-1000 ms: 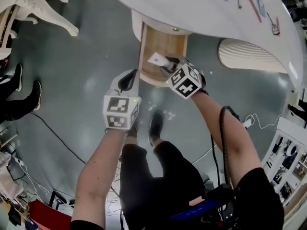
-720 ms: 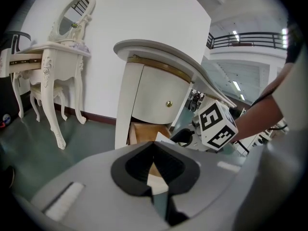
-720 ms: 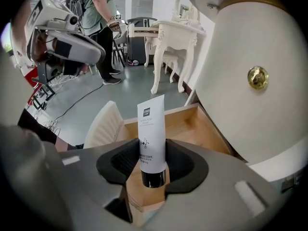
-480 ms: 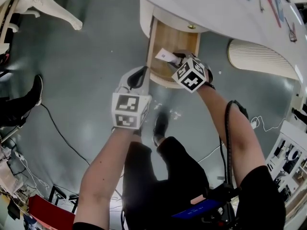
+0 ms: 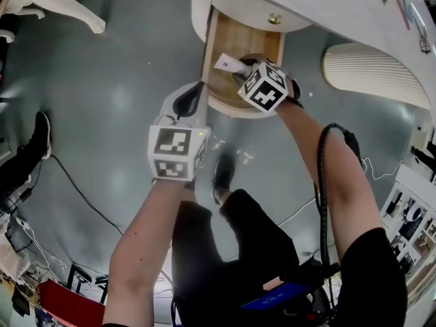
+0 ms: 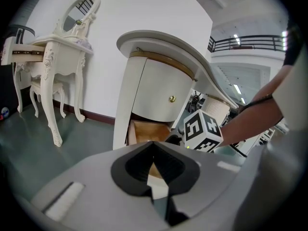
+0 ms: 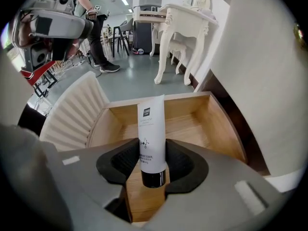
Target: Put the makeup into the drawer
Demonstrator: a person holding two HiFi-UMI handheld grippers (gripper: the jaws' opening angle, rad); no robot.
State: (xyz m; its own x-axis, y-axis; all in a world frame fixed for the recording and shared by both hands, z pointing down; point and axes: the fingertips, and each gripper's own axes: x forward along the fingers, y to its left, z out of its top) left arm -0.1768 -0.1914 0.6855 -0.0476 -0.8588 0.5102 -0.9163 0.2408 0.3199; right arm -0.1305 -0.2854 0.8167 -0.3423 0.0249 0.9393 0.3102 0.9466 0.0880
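A white makeup tube (image 7: 151, 129) with a black cap is clamped between the pads of my right gripper (image 7: 153, 160), cap end toward the camera. It hangs tilted above the open wooden drawer (image 7: 217, 124). In the head view the tube (image 5: 227, 65) sticks out to the left of my right gripper (image 5: 240, 75), over the drawer (image 5: 257, 41) under the white vanity. My left gripper (image 5: 189, 102) sits at the drawer's front left corner. In its own view my left gripper (image 6: 154, 146) has its pads together with nothing between them.
The white vanity top (image 5: 327, 5) overhangs the drawer. A ribbed cream unit (image 5: 368, 80) stands to the right. My shoes (image 5: 221, 176) and a black cable (image 5: 88, 203) are on the grey floor. A second carved dressing table (image 6: 53, 57) stands far left; a person (image 7: 96, 13) stands behind.
My right gripper has come down toward the drawer with the tube still held. My left gripper has sunk a little beside the drawer's left edge.
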